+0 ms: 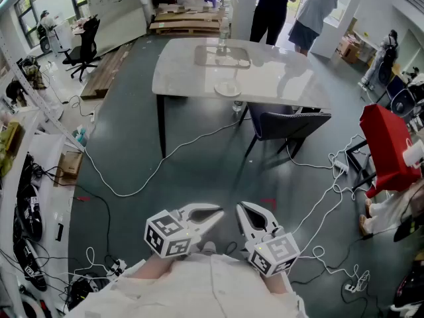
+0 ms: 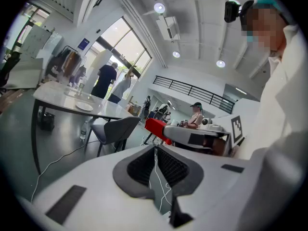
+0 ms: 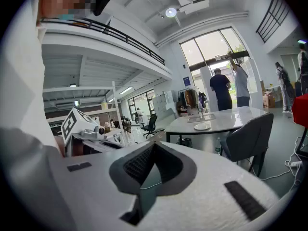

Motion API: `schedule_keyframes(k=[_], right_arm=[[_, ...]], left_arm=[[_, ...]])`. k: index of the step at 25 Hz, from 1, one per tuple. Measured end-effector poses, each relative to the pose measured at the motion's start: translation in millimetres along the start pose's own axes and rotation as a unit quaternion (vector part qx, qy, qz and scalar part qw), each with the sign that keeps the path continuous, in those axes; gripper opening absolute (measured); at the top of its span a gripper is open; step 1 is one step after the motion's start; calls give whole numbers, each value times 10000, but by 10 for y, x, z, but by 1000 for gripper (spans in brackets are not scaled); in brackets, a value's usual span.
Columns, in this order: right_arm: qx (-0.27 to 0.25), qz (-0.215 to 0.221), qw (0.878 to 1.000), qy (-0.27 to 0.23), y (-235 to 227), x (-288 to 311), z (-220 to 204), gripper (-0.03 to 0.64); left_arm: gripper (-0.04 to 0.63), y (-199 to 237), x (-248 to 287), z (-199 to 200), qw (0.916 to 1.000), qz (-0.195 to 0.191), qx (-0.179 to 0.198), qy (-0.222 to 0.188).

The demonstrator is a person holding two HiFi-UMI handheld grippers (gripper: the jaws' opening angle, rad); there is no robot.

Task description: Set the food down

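Left gripper [image 1: 217,212]: your jaws are all but together, with only a thin slit between the pads [image 2: 139,165]. Nothing is in it.
Right gripper [image 1: 242,209]: jaws pressed fully together, empty.
Both have matte white plastic shells, pointed beak-shaped jaws and dark grey pads with a fine ribbed grid. Each carries a cube of black-and-white square markers. You're holding both close to your white shirt [image 1: 199,287], tips side by side but apart, well above the floor.

Food: can't make any out. The only candidate spot is a small round white plate [image 1: 227,89] near the front edge of the table [image 1: 291,78], well away from both grippers. It's too small to tell what's on it.

The table has a glossy white top, rounded corners and thin dark legs. On it are a clear flat tray [image 1: 222,55] and a clear bottle [image 1: 224,35] behind that. A dark grey shell chair [image 1: 291,121] is tucked at the near side.

The floor [image 1: 199,171] is smooth dark grey, with white cables [image 1: 132,187] looping across it. There's a red cover [image 1: 384,148] on the right, wooden pallets [image 1: 182,20] at the back, and two people [image 1: 271,8] standing beyond the table.

Writing: a blue wall sign [image 2: 84,43], not readable.
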State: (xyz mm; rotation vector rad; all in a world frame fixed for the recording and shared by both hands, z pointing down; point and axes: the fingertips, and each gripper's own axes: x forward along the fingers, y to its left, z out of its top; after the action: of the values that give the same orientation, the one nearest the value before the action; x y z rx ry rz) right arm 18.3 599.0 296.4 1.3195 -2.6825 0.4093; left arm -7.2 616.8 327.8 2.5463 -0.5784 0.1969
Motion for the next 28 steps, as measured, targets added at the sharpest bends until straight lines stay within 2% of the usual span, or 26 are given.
schedule_keyframes(k=[17,24,28], right_arm=[[-82,96,9994,331,38,15,-136,2],[316,-21,9993,194,-159,-29,-168,3],[459,83,9986,240,-180,-53,-242,3]], left_arm=[[23,-41,11,-74,9999,-102,-16,34],[23,-52,50,-143,9999,26,-146,7],[23,-65,90,-106,10000,46,-39,13]])
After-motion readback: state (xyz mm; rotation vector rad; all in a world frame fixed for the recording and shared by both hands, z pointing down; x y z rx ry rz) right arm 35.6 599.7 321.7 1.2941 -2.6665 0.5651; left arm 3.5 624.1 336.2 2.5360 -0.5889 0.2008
